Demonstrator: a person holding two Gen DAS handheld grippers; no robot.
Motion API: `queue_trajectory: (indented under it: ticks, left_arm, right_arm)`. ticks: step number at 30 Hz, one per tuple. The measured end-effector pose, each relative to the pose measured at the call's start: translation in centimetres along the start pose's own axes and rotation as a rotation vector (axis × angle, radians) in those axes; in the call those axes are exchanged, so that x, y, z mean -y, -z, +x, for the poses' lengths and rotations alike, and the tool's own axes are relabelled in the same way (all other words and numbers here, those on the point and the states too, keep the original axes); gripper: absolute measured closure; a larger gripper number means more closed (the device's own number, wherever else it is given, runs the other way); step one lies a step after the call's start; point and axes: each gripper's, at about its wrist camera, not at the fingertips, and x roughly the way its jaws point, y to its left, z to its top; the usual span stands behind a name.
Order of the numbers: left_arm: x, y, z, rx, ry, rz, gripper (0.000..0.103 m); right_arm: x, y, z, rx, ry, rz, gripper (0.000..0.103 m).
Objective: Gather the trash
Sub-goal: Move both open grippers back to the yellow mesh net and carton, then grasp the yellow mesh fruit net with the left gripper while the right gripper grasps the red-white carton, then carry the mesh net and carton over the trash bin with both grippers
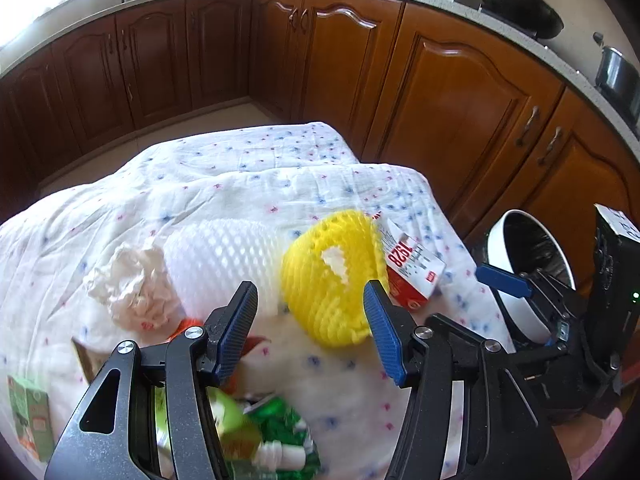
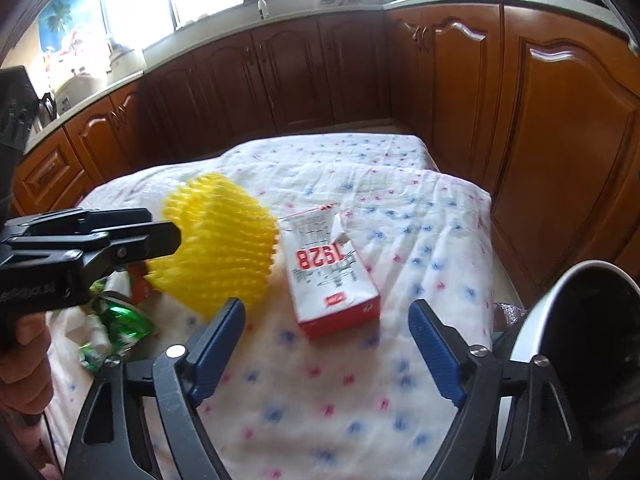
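Note:
A yellow foam net (image 1: 332, 276) lies on the cloth-covered table (image 1: 224, 184), just ahead of my open, empty left gripper (image 1: 310, 304). It also shows in the right wrist view (image 2: 220, 240). A red and white carton marked 1928 (image 2: 332, 280) lies ahead of my open, empty right gripper (image 2: 326, 320); it also shows in the left wrist view (image 1: 412, 268). A white foam net (image 1: 224, 256), crumpled paper (image 1: 132, 284) and green wrappers (image 1: 272, 432) lie near the left gripper. A white bin with a black liner (image 2: 576, 340) stands at the table's right.
Brown kitchen cabinets (image 1: 440, 92) ring the table, close on its right side. A green carton (image 1: 30, 416) lies at the table's near left. The left gripper's body (image 2: 76, 256) shows at the left of the right wrist view. Pots (image 1: 520, 4) stand on the counter.

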Motion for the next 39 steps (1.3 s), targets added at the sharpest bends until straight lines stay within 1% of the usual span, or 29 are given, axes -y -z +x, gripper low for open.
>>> queue_trajectory:
  ticks: [3,4,5,6,7,8,9,10,14,17,21,24,30,33,39]
  left_arm:
    - [0.2,-0.1,1.2,-0.019,-0.021,0.020,0.048]
    - [0.2,-0.1,1.6,-0.028,-0.022,0.025,0.051]
    - [0.3,0.0,2.1,-0.040,-0.023,0.032,0.053]
    - [0.3,0.1,2.6,-0.054,-0.023,0.036,0.058]
    - [0.3,0.1,2.9,-0.063,-0.014,0.036,0.068]
    - [0.3,0.1,3.1,-0.069,-0.007,0.033,0.074]
    - [0.2,0.2,3.3,-0.077,-0.002,0.031,0.087]
    - [0.2,0.2,3.4,-0.081,0.002,0.030,0.091]
    - [0.4,0.5,2.2,-0.039,0.025,0.031,0.092]
    - [0.7,0.8,1.0,-0.014,0.052,0.030,0.093]
    - [1.8,1.7,-0.6,0.003,0.094,0.040,0.093]
    - [2.9,2.6,-1.9,0.007,0.132,0.050,0.093]
    - [5.7,3.7,-3.9,0.025,0.197,0.081,0.093]
    - [6.9,4.0,-4.4,0.030,0.220,0.097,0.093]
    - [9.6,4.4,-5.0,0.034,0.253,0.138,0.093]
  right_arm:
    - [0.3,-0.3,1.3,-0.020,0.004,-0.007,0.031]
    - [0.4,-0.3,1.6,-0.025,0.000,-0.009,0.037]
    - [0.4,-0.4,1.8,-0.030,-0.007,-0.007,0.047]
    - [0.5,-0.3,1.9,-0.033,-0.009,-0.002,0.047]
    - [0.5,-0.2,1.7,-0.026,-0.009,0.001,0.047]
    - [0.5,-0.1,1.4,-0.020,0.000,0.001,0.048]
    - [0.4,0.1,1.0,-0.014,0.004,0.003,0.048]
    - [0.5,0.2,0.7,-0.008,0.004,0.009,0.048]
    - [1.3,1.2,-2.3,0.048,0.001,0.084,0.049]
    - [2.0,2.3,-5.5,0.108,-0.003,0.150,0.049]
    - [2.4,3.9,-9.5,0.184,0.001,0.210,0.050]
    - [2.6,5.1,-12.0,0.225,0.018,0.244,0.050]
    - [3.2,7.3,-14.8,0.252,0.057,0.301,0.050]
    - [4.1,8.5,-15.9,0.264,0.071,0.338,0.050]
    - [6.3,10.7,-18.4,0.292,0.128,0.393,0.050]
